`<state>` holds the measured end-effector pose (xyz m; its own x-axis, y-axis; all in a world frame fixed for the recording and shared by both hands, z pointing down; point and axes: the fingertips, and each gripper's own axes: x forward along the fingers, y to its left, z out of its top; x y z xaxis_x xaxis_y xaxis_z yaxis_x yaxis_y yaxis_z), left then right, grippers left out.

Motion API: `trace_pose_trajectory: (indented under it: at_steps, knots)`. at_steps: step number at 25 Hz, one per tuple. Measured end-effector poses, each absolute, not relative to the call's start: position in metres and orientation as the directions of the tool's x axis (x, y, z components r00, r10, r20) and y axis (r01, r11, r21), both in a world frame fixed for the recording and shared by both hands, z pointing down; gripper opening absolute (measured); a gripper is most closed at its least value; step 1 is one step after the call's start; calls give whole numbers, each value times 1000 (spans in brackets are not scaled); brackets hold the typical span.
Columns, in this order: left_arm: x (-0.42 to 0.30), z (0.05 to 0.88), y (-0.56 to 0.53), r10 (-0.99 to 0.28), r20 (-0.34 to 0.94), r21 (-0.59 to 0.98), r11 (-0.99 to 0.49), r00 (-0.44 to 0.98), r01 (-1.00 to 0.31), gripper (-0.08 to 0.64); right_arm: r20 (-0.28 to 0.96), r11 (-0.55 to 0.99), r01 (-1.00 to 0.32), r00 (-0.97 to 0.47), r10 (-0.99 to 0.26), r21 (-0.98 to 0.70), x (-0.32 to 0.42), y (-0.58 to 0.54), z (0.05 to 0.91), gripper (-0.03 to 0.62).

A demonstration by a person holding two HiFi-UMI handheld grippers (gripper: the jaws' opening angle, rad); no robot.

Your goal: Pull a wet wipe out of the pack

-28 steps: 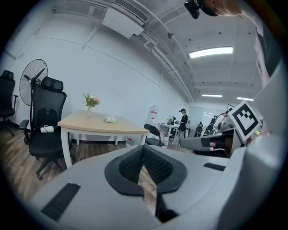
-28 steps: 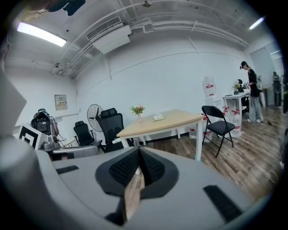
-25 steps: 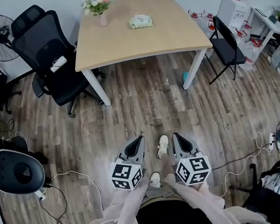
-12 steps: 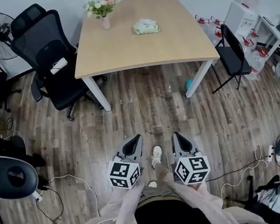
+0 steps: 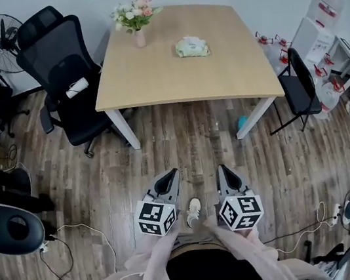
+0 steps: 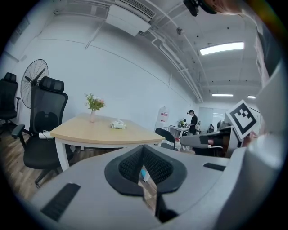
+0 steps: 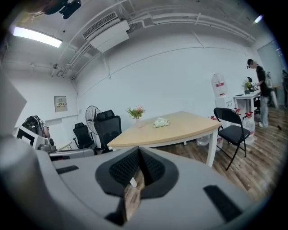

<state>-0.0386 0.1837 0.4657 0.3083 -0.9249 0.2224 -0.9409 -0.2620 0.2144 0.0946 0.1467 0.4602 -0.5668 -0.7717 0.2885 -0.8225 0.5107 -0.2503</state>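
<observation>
Lying on pale-wood table: soft green wipe pack | left hand-held gripper and right hand-held gripper closed, empty

An office room. A pale wooden worktop on white legs stands on a wood-plank floor. Black mesh office chairs and a black folding chair sit beside it. A pedestal fan stands by the white wall. Overhead are strip lights and an air-conditioning unit. A person stands at a further desk.
</observation>
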Motion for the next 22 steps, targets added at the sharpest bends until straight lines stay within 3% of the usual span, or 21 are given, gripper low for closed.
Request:
trace_pose_trajectory:
  at_steps: [22]
  knots:
    - [-55, 480, 81, -945, 237, 196, -181, 225, -964, 11, 282, 576, -779, -627, -726, -249, 76, 34, 474, 12]
